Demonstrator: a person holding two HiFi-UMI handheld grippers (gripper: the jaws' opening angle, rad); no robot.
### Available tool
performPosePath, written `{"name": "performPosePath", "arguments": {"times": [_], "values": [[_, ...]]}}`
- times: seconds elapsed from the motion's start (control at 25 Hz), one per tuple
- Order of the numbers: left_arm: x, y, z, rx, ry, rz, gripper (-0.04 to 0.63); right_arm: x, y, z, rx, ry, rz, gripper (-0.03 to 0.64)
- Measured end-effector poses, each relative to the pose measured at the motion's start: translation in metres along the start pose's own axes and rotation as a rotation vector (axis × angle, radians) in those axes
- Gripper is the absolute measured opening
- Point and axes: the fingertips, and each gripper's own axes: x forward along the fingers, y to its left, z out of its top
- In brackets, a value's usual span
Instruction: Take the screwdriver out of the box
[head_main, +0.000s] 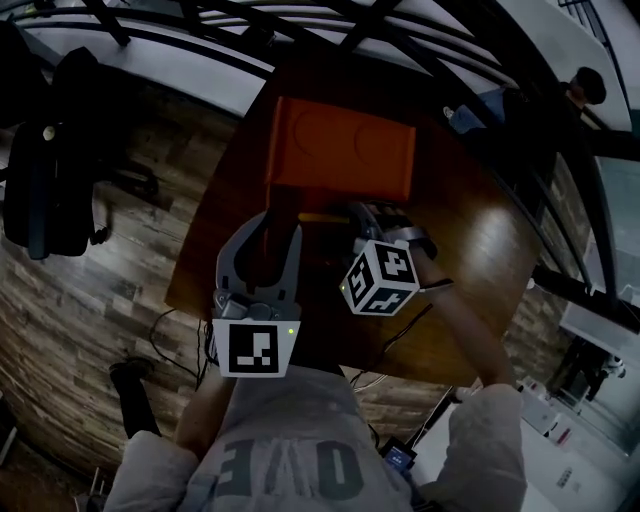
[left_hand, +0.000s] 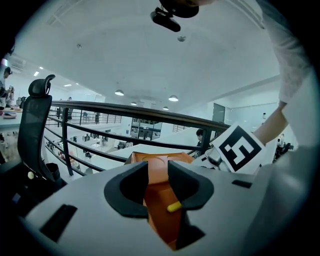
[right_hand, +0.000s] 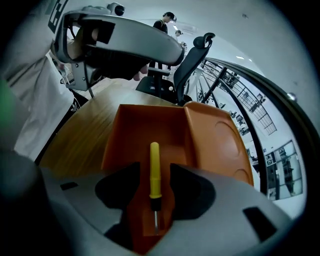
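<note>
Screwdriver lies along the floor of the box, thin steel shaft nearest and slim yellow plastic handle pointing away. It sits between the jaws of the right gripper, which stand narrowly apart and seem not to touch it. Closing off-centre on that smooth round handle could roll it aside or squeeze it out. The left gripper appears clamped on the glossy orange box wall. The moulded lid lies open beyond, on a wood-grain table.
</note>
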Motion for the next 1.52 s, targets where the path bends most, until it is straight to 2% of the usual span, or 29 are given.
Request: {"name": "performPosePath", "arguments": {"times": [0.28,0.4,0.64,0.88,1.52], "values": [[-0.001,0.001,-0.009,-0.02,0.018,0.003,0.117,0.012,0.003,-0.002,-0.035,0.04,0.024,0.147],[-0.002,0.002,-0.014,-0.03,0.016,0.006,0.117,0.02,0.006,-0.005,-0.052,0.071,0.042,0.146],[-0.007,0.008,-0.02,-0.054,0.017,0.012,0.117,0.024,0.007,-0.006,-0.044,0.109,0.082,0.13],[-0.006,0.015,-0.032,-0.069,0.023,0.024,0.117,0.03,0.012,-0.003,-0.031,0.13,0.137,0.084],[-0.01,0.019,-0.029,-0.072,0.013,0.026,0.117,0.029,0.011,-0.004,-0.048,0.156,0.14,0.08]]}}
